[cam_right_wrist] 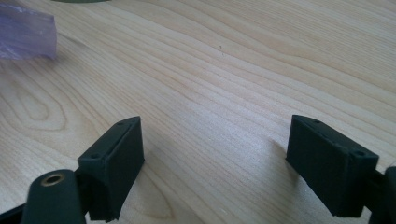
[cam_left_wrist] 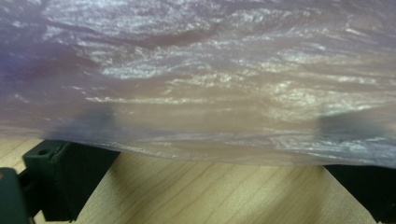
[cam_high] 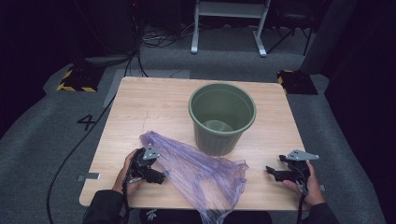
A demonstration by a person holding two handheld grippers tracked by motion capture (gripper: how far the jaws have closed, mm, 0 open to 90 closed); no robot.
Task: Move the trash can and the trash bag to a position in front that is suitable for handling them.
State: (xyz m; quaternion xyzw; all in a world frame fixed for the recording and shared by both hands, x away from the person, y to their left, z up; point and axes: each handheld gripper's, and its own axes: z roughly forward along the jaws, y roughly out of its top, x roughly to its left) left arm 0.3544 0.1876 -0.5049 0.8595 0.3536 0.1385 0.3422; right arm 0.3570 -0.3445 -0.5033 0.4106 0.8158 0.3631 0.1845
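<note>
Translucent purple bag (cam_high: 196, 168), ribbed olive-green bin (cam_high: 222, 117), pale wood-grain table (cam_high: 154, 105), black tongs (cam_high: 273, 172)

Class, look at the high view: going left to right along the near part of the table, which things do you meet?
Left gripper → purple plastic bag → right gripper

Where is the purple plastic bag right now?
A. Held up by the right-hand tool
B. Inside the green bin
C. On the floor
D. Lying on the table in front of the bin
D: the purple plastic bag lies crumpled on the table, in front of the green bin, one end hanging over the near edge.
</note>
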